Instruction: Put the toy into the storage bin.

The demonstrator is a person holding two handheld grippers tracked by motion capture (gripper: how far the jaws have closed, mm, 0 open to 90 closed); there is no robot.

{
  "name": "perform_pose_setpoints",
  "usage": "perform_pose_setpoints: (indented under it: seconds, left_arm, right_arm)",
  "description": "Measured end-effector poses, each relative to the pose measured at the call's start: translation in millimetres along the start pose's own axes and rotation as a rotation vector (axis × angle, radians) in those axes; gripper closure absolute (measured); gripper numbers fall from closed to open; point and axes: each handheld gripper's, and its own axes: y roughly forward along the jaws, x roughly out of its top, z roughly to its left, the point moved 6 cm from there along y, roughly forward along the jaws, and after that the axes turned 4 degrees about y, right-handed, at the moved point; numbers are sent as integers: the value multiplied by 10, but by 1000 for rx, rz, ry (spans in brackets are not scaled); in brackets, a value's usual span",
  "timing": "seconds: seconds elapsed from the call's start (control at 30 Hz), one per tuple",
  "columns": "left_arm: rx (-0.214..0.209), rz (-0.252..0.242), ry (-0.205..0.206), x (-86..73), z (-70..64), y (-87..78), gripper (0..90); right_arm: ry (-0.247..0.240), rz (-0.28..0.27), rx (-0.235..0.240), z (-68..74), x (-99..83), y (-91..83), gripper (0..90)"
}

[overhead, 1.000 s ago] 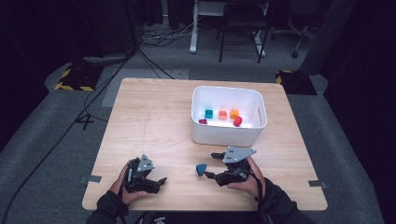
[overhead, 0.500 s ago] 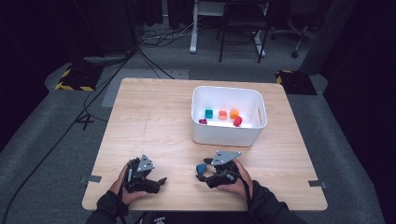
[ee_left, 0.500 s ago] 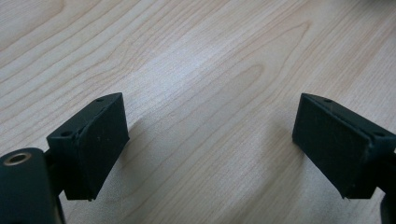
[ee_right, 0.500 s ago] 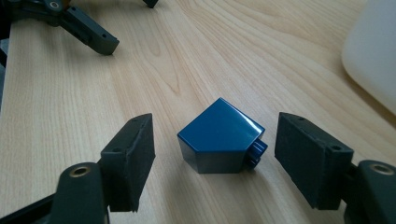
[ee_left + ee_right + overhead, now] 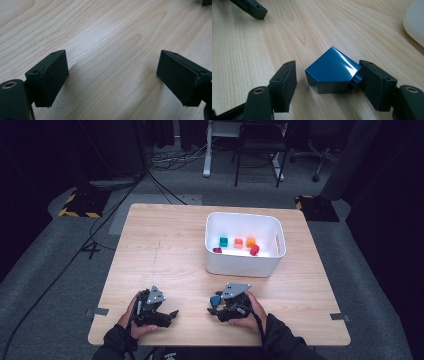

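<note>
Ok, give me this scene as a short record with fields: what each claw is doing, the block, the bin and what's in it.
left claw: open, nothing between the jaws, low over the table
right claw: open around the blue block, one jaw touching it, the other apart
blue block: resting on the table, near the front edge
white bin: beyond the right claw, on the table
bin contents: small teal, orange and red blocks

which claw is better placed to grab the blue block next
Right. The right claw already straddles the blue block, one jaw touching it. The left claw is open over bare table.
</note>
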Motion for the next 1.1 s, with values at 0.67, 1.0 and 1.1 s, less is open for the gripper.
perform_pose_setpoints:
  seconds: [0.67, 1.0, 1.1]
  left_arm:
    - [1, -1, 1, 1, 1, 0, 108]
    - [0, -2, 1, 2, 1, 1, 108]
    - [0, -2, 1, 2, 1, 1, 108]
  right_arm:
    - [3, -14, -38, -26, -17, -38, 481]
    - [-12, -31, -38, -37, -42, -94, 482]
    - [-5, -27, -30, -61, -67, -149, 482]
